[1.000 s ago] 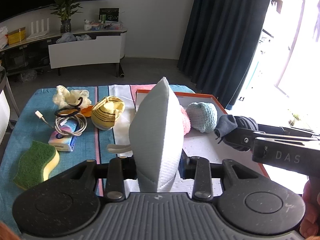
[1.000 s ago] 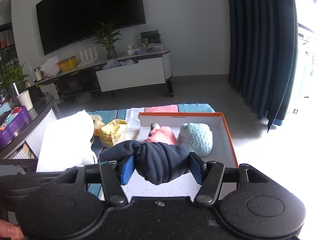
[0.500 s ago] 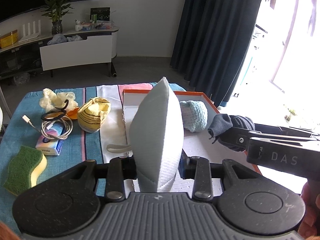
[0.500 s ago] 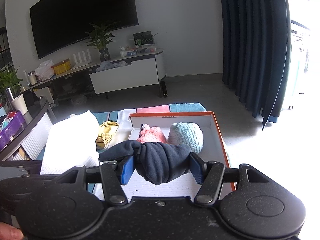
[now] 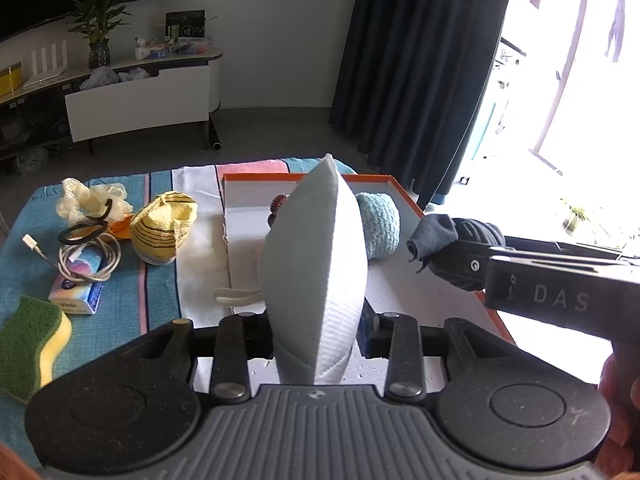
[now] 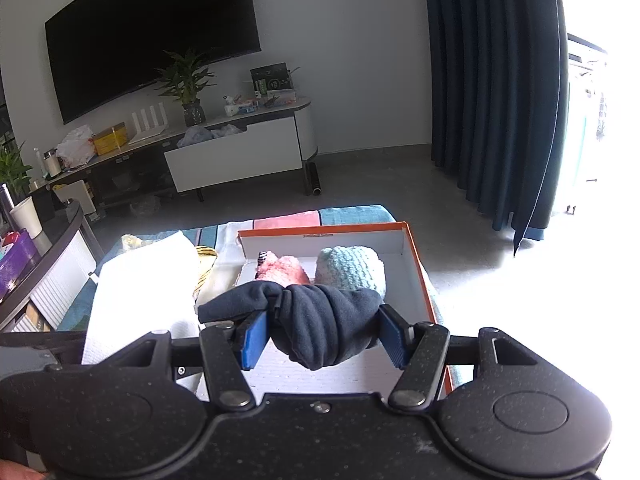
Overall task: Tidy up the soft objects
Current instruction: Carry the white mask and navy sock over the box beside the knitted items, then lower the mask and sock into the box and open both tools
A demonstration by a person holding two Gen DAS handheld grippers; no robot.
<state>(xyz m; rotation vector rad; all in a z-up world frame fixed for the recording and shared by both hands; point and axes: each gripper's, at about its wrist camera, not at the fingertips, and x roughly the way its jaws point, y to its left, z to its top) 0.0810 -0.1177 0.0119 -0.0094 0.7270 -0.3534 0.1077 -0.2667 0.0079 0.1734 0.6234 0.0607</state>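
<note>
Striped cloth [image 5: 120, 332] is spread over the table in a living room, TV console [image 6: 224, 152] behind. Sponge [image 5: 28, 348], tissue pack [image 5: 76, 292], cable [image 5: 88, 260] and yellow knit [image 5: 164, 228] are left of the orange-rimmed box [image 5: 404, 196]. White pad [image 5: 316, 272] is pinched by left gripper [image 5: 316, 332], blocking the box view. Dark cloth [image 6: 320, 320] is clamped by right gripper [image 6: 320, 336] over the box, near blue knit [image 6: 352, 268].

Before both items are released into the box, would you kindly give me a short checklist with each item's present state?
1. Left tongs grip the white mask: ok.
2. Right tongs grip the dark cloth: ok.
3. Orange box has bare floor at its near end: ok.
4. Pink knit and blue knit sit at the far end: ok.
5. Height above the box floor: cannot tell.
</note>
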